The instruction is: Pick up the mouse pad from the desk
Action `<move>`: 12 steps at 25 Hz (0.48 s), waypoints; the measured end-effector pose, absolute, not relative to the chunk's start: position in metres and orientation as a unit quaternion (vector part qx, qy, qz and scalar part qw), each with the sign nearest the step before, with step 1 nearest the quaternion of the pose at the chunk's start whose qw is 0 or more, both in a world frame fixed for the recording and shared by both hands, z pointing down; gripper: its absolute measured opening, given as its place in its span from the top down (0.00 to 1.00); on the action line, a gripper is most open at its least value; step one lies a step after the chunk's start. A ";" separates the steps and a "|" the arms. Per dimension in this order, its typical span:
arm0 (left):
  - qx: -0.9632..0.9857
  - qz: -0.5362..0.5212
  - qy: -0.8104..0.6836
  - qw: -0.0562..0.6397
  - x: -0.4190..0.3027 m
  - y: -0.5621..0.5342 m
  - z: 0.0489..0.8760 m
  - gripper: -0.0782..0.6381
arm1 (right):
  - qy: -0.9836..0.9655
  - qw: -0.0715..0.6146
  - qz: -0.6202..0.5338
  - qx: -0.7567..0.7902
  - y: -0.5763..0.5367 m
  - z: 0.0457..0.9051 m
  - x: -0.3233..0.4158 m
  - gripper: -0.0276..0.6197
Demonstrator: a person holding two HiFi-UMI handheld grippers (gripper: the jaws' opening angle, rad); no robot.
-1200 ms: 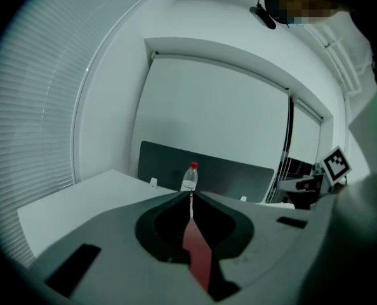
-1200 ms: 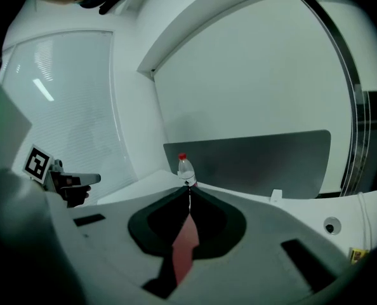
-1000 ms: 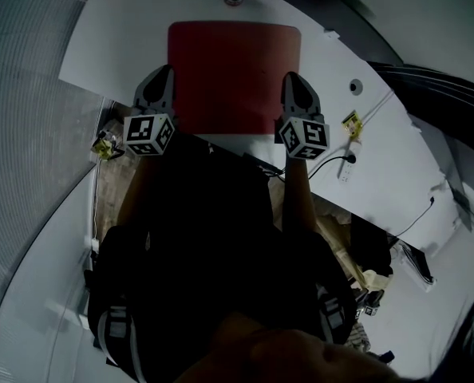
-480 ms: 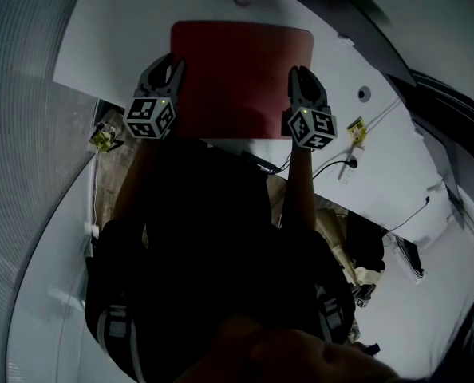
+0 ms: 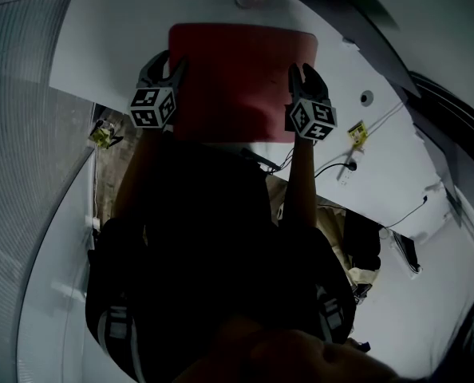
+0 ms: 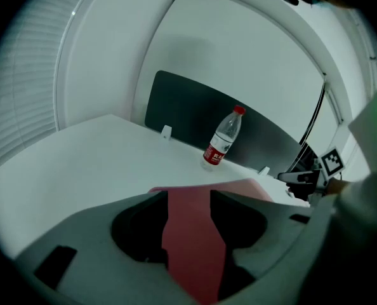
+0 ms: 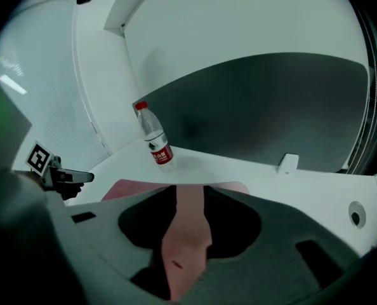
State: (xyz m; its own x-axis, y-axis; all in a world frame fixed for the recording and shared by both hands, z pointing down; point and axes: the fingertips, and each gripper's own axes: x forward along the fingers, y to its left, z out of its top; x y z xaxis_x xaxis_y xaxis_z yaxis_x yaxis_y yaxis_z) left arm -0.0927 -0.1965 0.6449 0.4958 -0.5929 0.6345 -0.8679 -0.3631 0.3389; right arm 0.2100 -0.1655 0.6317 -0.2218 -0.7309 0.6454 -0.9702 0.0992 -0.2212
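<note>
The mouse pad (image 5: 237,78) is a dull red rectangle with rounded corners. It lies on the white table (image 5: 109,46), its near edge by the table's front edge.

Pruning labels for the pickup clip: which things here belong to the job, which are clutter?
Job: red mouse pad; desk; left gripper and right gripper, jaws just been opening, pad seen in each gap, not gripped.
Clutter: water bottle; grey divider panel; yellow tag.
</note>
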 end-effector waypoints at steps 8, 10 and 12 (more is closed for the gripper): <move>0.775 0.236 -0.457 0.366 -0.092 -0.207 0.688 0.55 | -0.701 0.236 0.336 0.583 -0.172 0.685 0.237 0.72; 0.771 0.242 -0.459 0.369 -0.093 -0.207 0.691 0.54 | -0.696 0.247 0.342 0.582 -0.172 0.694 0.243 0.71; 0.766 0.247 -0.460 0.374 -0.094 -0.208 0.698 0.53 | -0.692 0.256 0.345 0.581 -0.172 0.704 0.250 0.69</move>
State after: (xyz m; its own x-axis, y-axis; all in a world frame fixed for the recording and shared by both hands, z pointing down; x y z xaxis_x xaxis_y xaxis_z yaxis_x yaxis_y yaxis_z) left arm -0.0935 -0.2076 0.6985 0.4547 -0.5198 0.7232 -0.8899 -0.2973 0.3458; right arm 0.2498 -0.1724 0.7036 -0.1946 -0.6273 0.7541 -0.9797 0.0873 -0.1802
